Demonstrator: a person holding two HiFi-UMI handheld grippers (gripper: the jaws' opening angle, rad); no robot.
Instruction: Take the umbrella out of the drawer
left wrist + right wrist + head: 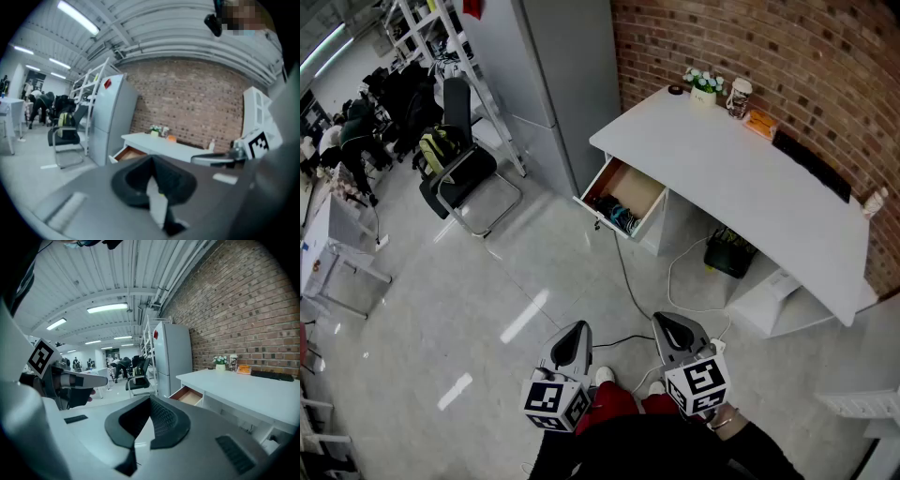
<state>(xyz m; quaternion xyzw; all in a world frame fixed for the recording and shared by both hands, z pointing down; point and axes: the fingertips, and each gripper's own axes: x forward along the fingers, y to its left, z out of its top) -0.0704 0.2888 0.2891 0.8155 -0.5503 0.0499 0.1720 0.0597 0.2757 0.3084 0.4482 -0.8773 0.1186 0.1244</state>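
The wooden drawer (623, 197) stands pulled open at the left end of the white desk (741, 187). Dark things with a teal part (617, 216) lie in its front half; I cannot tell the umbrella apart among them. Both grippers hang low, well short of the drawer, above the floor by the person's feet. My left gripper (578, 326) is shut with nothing between its pads, and my right gripper (664, 319) is likewise shut and empty. The left gripper (152, 159) sees the drawer (125, 152) far ahead. From the right gripper (150, 399) the drawer (190, 396) lies ahead to the right.
A grey fridge (553, 75) stands left of the desk, with a black chair (459, 173) further left. Cables (628, 281) run over the floor below the drawer. A black bin (729, 253) sits under the desk. A flower pot (704, 86), a mug (738, 97) and a black keyboard (811, 164) are on top.
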